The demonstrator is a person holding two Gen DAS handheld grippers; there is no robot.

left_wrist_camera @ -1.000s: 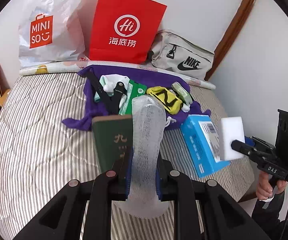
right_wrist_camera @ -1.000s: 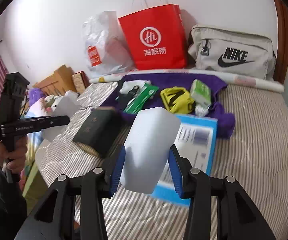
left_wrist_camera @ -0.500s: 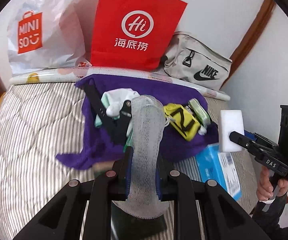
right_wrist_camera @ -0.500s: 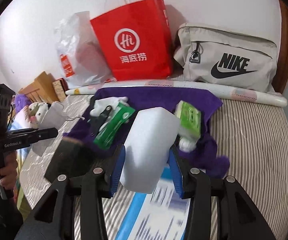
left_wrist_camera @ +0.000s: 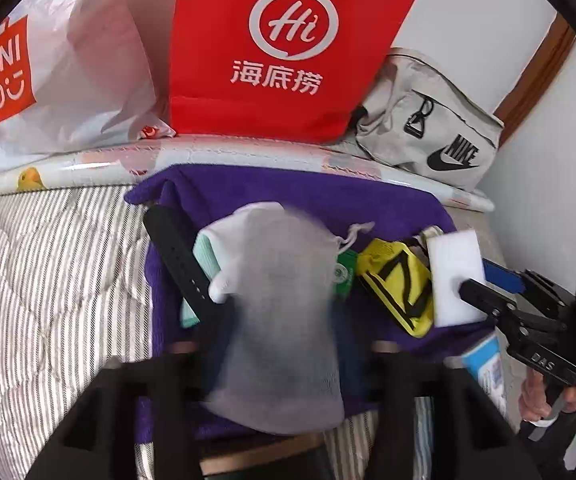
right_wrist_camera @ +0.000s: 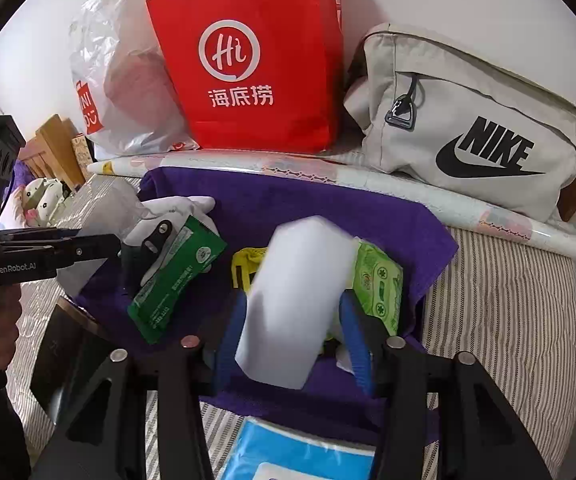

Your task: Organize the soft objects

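A purple towel (left_wrist_camera: 328,200) lies on the striped bed and bears a black strap (left_wrist_camera: 179,256), a yellow pouch (left_wrist_camera: 398,284), a green packet (right_wrist_camera: 175,280) and a green wipes pack (right_wrist_camera: 380,284). My left gripper (left_wrist_camera: 283,344) hangs over the towel with its jaws opening; the grey mesh drawstring pouch (left_wrist_camera: 279,312) sits blurred between them, no longer pinched. My right gripper (right_wrist_camera: 294,320) is over the towel's right part, jaws opening. The white sponge (right_wrist_camera: 296,292) is tilted and blurred between the blue pads (right_wrist_camera: 354,328), which stand just off its sides.
A red paper bag (left_wrist_camera: 288,48), a white plastic bag (left_wrist_camera: 59,80) and a grey Nike bag (right_wrist_camera: 468,120) line the wall behind a rolled sheet (left_wrist_camera: 247,156). A blue box (right_wrist_camera: 300,456) and a dark booklet (right_wrist_camera: 71,344) lie on the striped mattress (left_wrist_camera: 55,280).
Both grippers moved forward and down over the purple towel. The left jaws spread off the mesh pouch, which widened. The right jaws widened around the sponge, which tilted.
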